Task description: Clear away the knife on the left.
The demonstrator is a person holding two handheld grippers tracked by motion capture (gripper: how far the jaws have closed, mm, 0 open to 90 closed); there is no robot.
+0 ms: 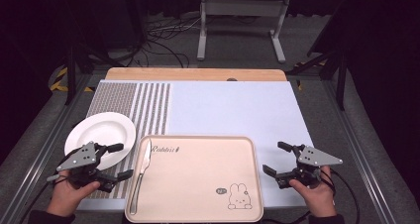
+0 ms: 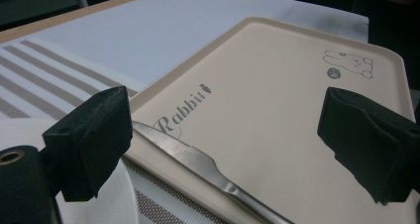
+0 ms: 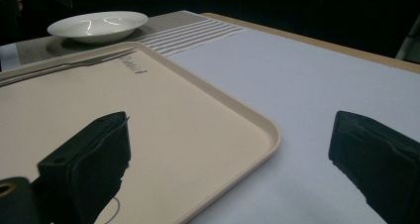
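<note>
pale mat (image 1: pixel 233 110), knife (image 1: pixel 141 173) lengthwise along tray (image 1: pixel 198 184) left rim, blade away, both grippers (image 1: pixel 116 160) (image 1: pixel 277 158) agape

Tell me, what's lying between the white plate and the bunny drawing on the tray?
A knife lies along the tray's left edge, between the plate and the bunny drawing, as the high view shows.

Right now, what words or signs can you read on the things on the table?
"Rabbit", in curly brown script with a tiny carrot mark after it: on the beige tray, near its corner by the knife.
Small round grey badge beside the bunny drawing on the tray: too small to read.
White plate: no writing.
</note>
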